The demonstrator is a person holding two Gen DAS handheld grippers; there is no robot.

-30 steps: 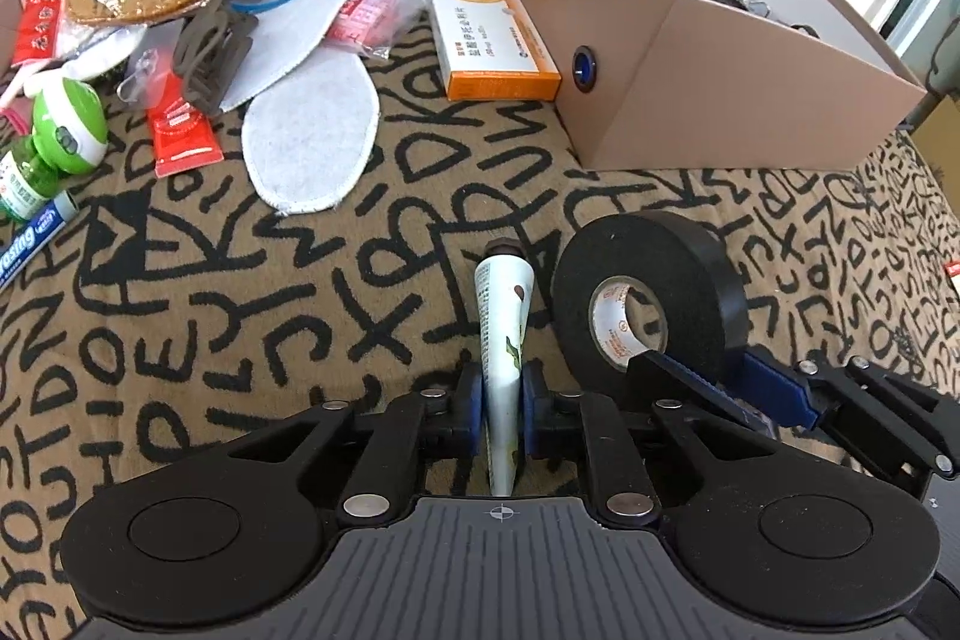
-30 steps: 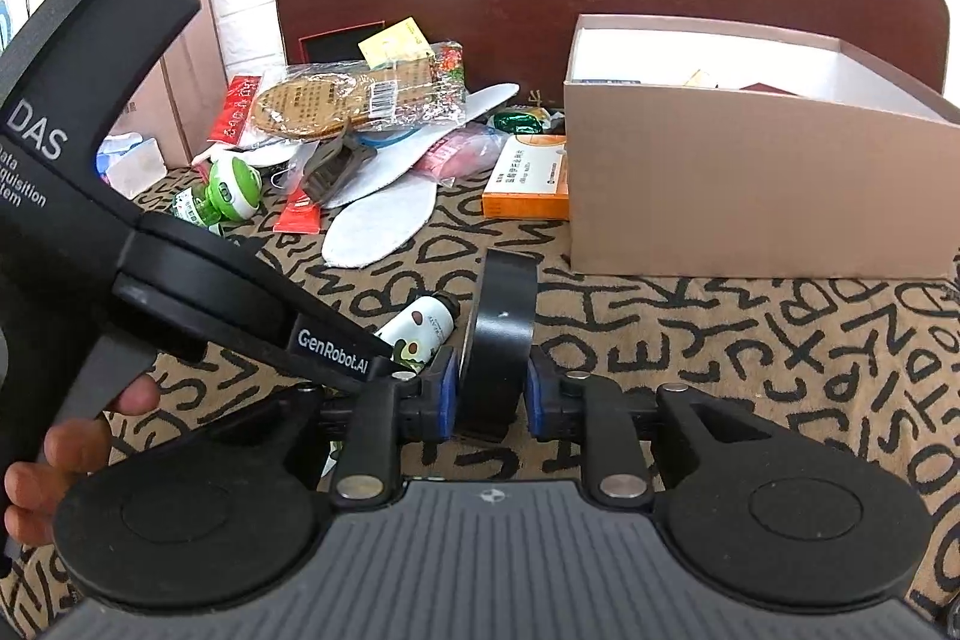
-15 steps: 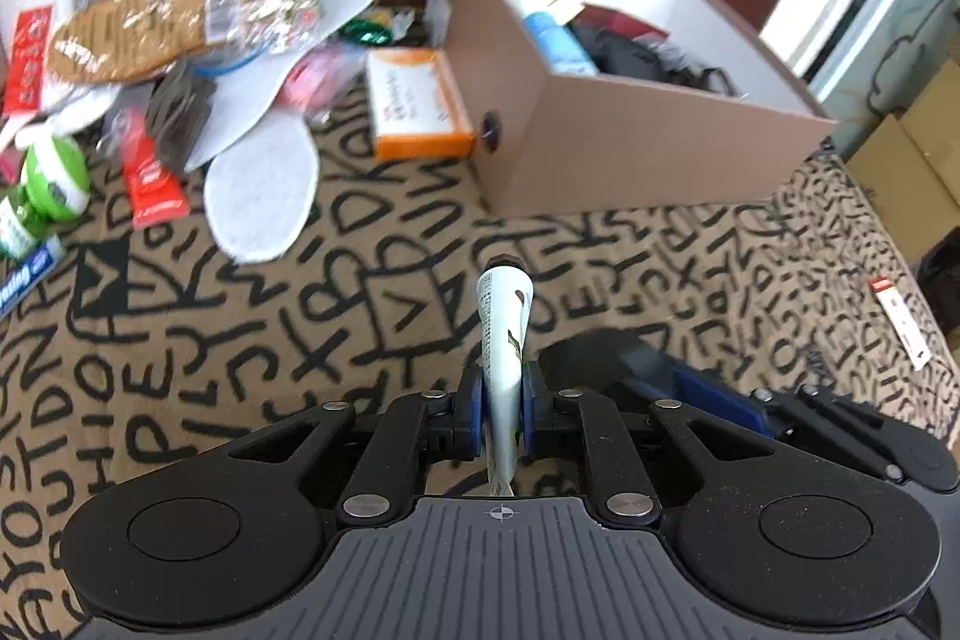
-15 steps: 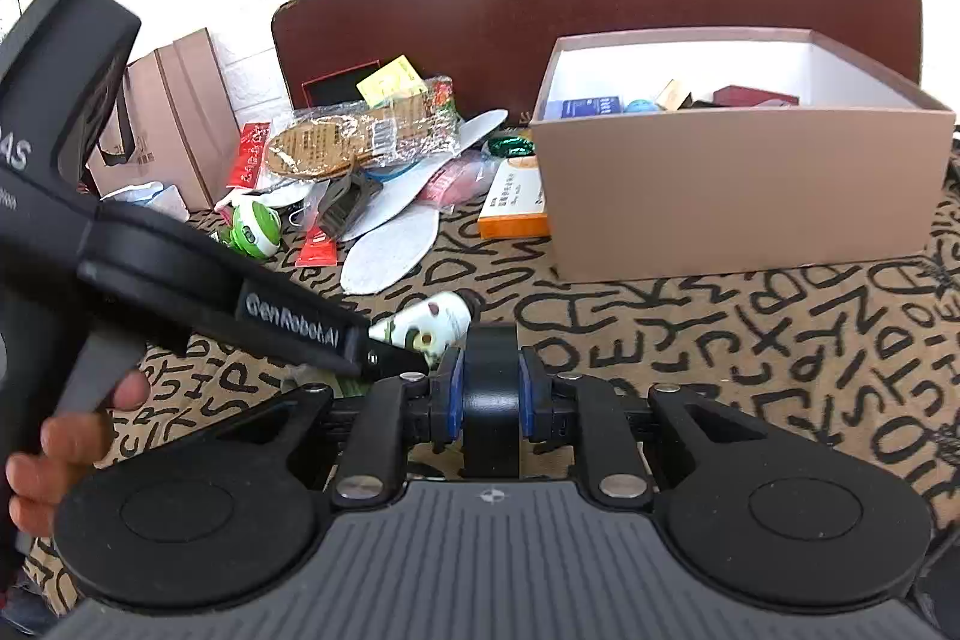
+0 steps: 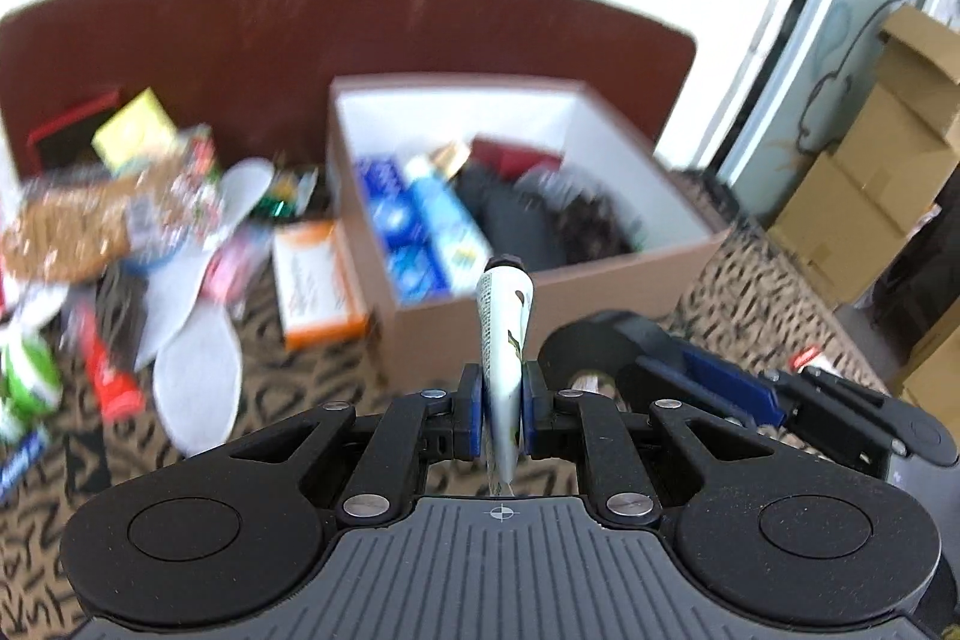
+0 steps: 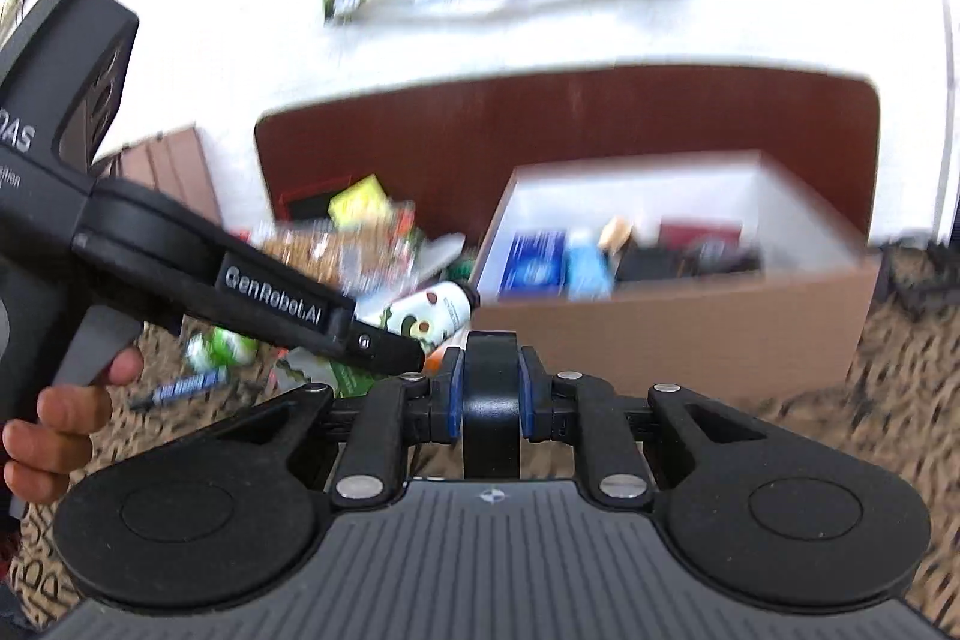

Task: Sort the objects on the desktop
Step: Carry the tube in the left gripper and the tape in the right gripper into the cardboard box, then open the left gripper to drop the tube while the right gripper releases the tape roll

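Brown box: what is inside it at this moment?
Inside the brown box: blue packets, a light-blue tube, a red item and dark things. Whatever lies beneath them is covered.

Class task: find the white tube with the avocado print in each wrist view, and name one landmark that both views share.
Left wrist: white tube, centre, clamped upright between the left gripper fingers.
Right wrist: left of centre, before the box's corner.
Shared landmark: brown box.

Black tape roll (image 6: 490, 403); white tube (image 5: 503, 334); brown box (image 5: 540, 292); leopard-print cloth (image 5: 756, 280).
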